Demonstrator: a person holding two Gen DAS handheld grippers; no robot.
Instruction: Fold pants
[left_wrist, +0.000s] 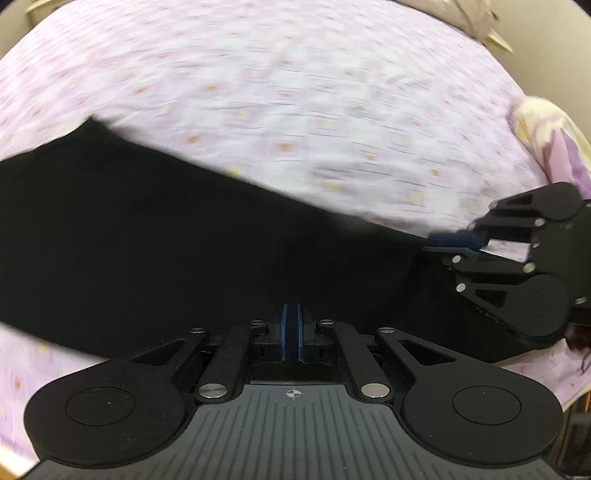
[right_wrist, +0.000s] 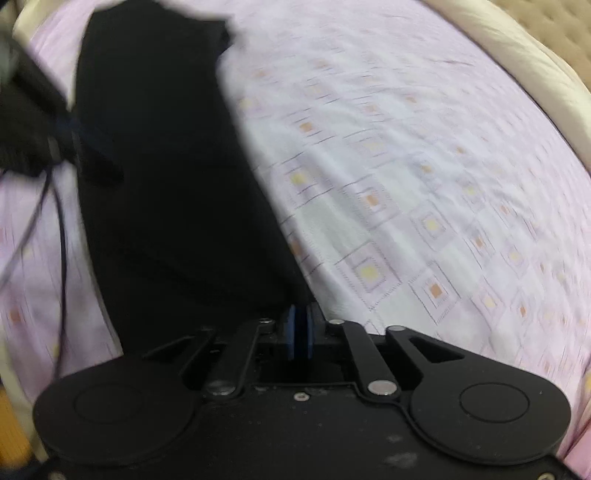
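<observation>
Black pants (left_wrist: 166, 236) lie stretched across a pale lilac bedsheet (left_wrist: 295, 110). My left gripper (left_wrist: 291, 314) is shut on the near edge of the pants. My right gripper (left_wrist: 439, 243) shows at the right of the left wrist view, its blue pads pinching the pants' edge. In the right wrist view the pants (right_wrist: 166, 184) run away up the frame from my right gripper (right_wrist: 300, 317), which is shut on them. My left gripper (right_wrist: 85, 144) shows blurred at the upper left, closed on the pants' far edge.
The sheet (right_wrist: 406, 166) has a pattern of small squares. A cream padded bed frame (right_wrist: 517, 48) runs along the far right. A lilac and yellow pillow (left_wrist: 554, 140) lies at the right. Thin black cables (right_wrist: 55, 221) hang at the left.
</observation>
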